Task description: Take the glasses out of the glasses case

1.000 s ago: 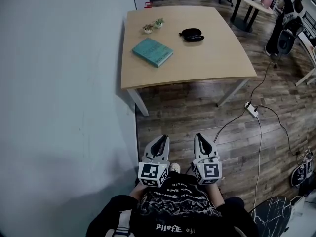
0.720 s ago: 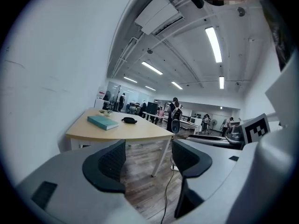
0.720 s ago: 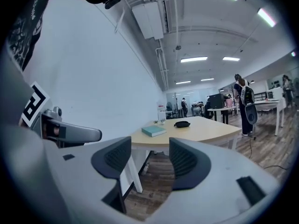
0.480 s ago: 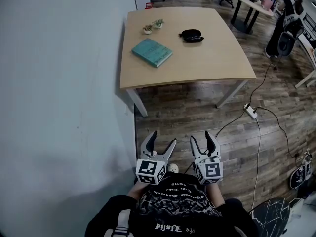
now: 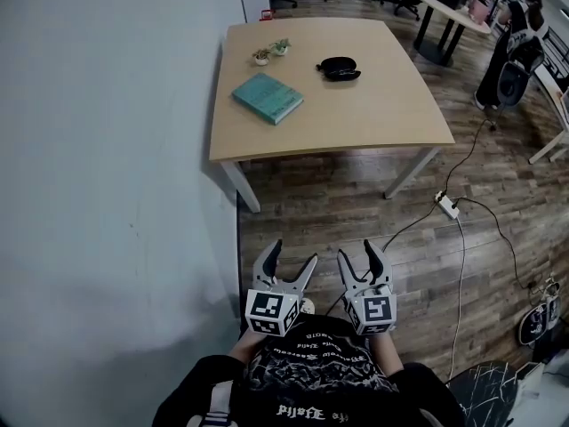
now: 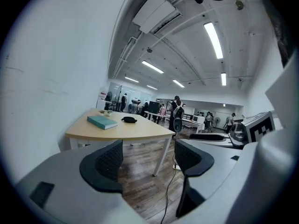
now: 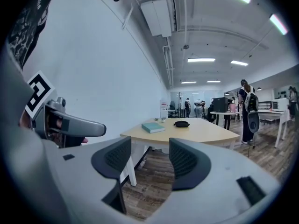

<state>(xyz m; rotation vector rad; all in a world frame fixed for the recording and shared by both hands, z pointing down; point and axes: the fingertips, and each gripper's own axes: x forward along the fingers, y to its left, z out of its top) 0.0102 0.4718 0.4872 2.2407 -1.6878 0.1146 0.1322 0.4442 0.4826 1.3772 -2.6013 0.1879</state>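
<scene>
The left gripper point(image 5: 293, 254) and the right gripper point(image 5: 358, 252) have just opened their jaws wide and hold nothing, low by the person's shirt point(image 5: 311, 372), and the black glasses case point(image 5: 339, 68) lies far off on the wooden table point(image 5: 373, 114), near the blue-green book point(image 5: 268, 98).

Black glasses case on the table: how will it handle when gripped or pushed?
The glasses case looks small and low, so probably light and unlikely to tip. Its rounded dark shell may slide on the smooth table if pushed.
</scene>
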